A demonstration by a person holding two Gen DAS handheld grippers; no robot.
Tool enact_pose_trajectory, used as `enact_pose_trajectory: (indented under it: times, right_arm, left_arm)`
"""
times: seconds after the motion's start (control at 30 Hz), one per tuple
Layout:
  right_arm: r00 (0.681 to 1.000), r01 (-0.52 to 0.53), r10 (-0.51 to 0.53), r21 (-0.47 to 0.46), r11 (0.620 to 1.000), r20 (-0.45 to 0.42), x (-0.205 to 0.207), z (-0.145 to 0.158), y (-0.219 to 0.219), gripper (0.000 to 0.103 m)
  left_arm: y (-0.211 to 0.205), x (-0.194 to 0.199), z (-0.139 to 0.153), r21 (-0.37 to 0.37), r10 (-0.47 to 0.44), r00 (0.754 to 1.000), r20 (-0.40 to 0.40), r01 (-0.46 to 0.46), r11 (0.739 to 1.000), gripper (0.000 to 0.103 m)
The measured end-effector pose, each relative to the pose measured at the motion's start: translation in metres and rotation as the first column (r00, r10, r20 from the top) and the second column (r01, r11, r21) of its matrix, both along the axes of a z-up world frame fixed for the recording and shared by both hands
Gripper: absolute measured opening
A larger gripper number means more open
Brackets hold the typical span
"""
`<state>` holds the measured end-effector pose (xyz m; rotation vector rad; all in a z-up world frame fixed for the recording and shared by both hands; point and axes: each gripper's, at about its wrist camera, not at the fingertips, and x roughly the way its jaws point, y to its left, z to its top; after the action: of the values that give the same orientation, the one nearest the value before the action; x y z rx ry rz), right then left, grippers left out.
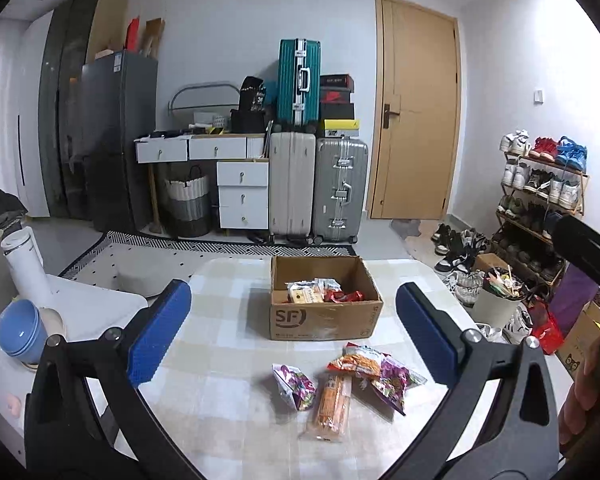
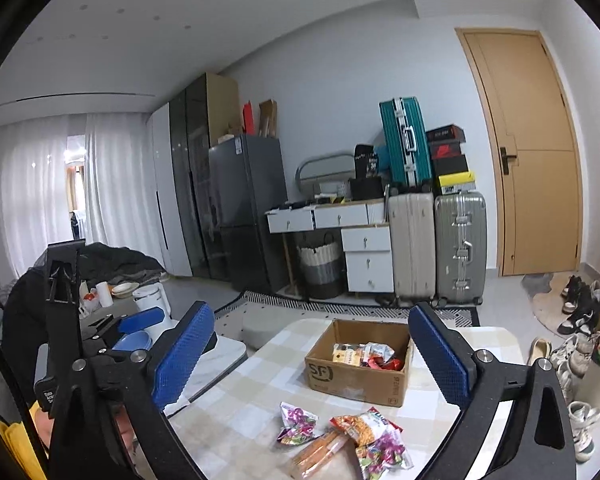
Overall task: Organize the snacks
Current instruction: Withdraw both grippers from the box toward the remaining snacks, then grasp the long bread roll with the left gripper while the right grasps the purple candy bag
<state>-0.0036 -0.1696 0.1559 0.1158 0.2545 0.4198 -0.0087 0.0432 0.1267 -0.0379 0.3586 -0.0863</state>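
An open cardboard box (image 1: 324, 316) marked SF stands on the checked tablecloth (image 1: 220, 360), with several snack packets (image 1: 320, 294) inside. In front of it lie loose snacks: a purple packet (image 1: 294, 386), a long orange packet (image 1: 332, 404), an orange-red packet (image 1: 358, 362) and a second purple packet (image 1: 396, 382). My left gripper (image 1: 293, 296) is open and empty, held above the table and back from the snacks. The right wrist view shows the same box (image 2: 352, 384) and loose packets (image 2: 362, 426). My right gripper (image 2: 311, 314) is also open and empty, up off the table.
A white side table left of the table holds blue bowls (image 1: 20, 332) and a white kettle (image 1: 26, 264). A full waste bin (image 1: 498, 300), a shoe rack (image 1: 540, 200) and loose shoes stand on the right. Suitcases (image 1: 340, 188) and drawers line the far wall.
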Motion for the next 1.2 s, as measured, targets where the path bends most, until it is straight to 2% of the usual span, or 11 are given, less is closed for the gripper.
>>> enact_pose_trajectory:
  times: [0.17,0.37,0.47,0.57,0.77,1.1,1.2]
  right_arm:
    - [1.000,0.019,-0.019,0.033,0.999,0.017,-0.030,-0.020,-0.003,0.102]
    - [0.997,0.066,-0.066,-0.019,0.998,0.040,-0.054,-0.058,-0.001,0.102]
    - [0.997,0.071,-0.071,-0.017,0.997,0.010,-0.061,-0.083,-0.001,0.102]
    - [0.996,0.086,-0.087,-0.030,0.996,-0.032,-0.058,-0.105,-0.002,0.102]
    - [0.990,0.089,-0.093,-0.040,0.995,-0.110,-0.047,-0.139,-0.001,0.102]
    - [0.988,0.081,-0.089,-0.069,0.994,-0.127,-0.034,-0.167,0.006,0.102]
    - [0.985,0.089,-0.100,-0.079,0.993,-0.142,-0.026,-0.177,0.005,0.102]
  left_arm:
    - [0.006,-0.034,-0.018,-0.009,-0.010,1.000,0.000,0.010,1.000,0.102]
    - [0.015,-0.055,-0.054,-0.021,-0.004,1.000,-0.014,0.004,1.000,0.102]
    - [0.017,-0.054,-0.079,-0.008,0.000,1.000,-0.029,0.000,1.000,0.102]
    - [0.018,-0.050,-0.102,0.010,0.009,0.999,-0.051,-0.009,1.000,0.102]
    - [0.016,-0.031,-0.137,-0.017,-0.037,0.992,-0.124,0.035,0.999,0.102]
    - [-0.007,0.010,-0.175,-0.008,-0.084,0.969,-0.232,0.085,0.996,0.102]
    - [-0.020,0.028,-0.193,0.031,-0.063,0.959,-0.277,0.074,0.997,0.102]
